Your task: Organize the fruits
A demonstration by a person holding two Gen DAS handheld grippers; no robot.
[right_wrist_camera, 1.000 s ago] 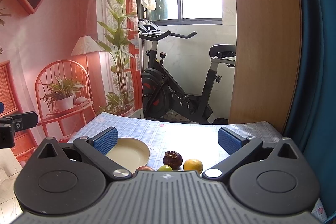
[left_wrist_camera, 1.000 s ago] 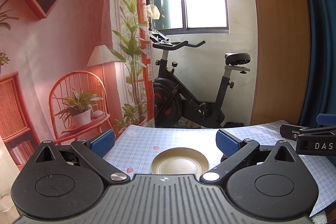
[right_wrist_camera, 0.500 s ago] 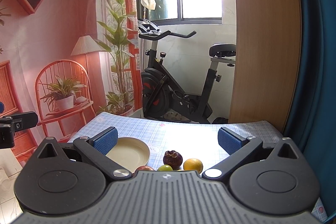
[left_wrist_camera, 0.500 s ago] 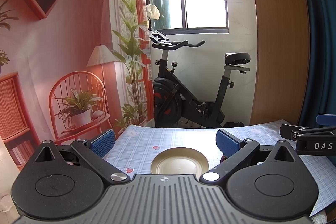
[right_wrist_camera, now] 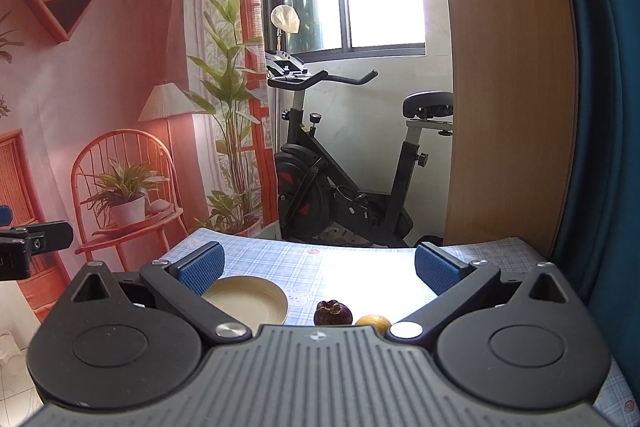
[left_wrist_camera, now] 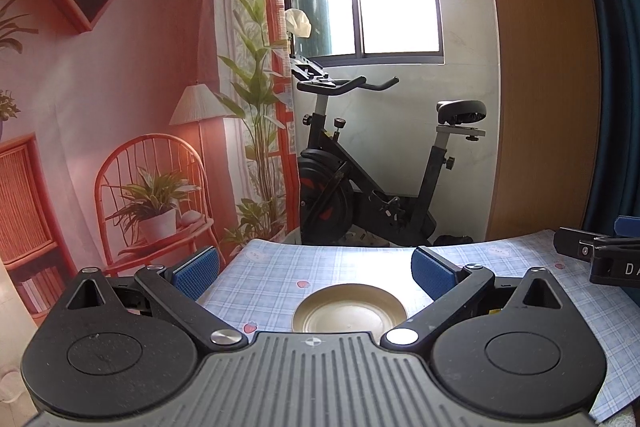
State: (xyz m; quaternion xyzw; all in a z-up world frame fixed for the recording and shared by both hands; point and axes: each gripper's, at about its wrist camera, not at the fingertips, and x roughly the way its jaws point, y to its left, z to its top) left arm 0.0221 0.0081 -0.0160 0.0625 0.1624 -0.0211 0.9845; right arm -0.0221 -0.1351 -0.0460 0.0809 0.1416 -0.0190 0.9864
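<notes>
R gripper [right_wrist_camera: 316, 267] lower, orange [right_wrist_camera: 374, 321] half hidden

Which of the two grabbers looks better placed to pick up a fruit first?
The right one, probably. The right gripper is open with the mangosteen and orange just ahead, between its fingers. The left gripper, also open, faces only the empty plate; no fruit shows in its view.

Black grippers w/ blue ribbed fingers [left_wrist_camera: 196, 271], silver pivot screws, grey ridged base.
</notes>
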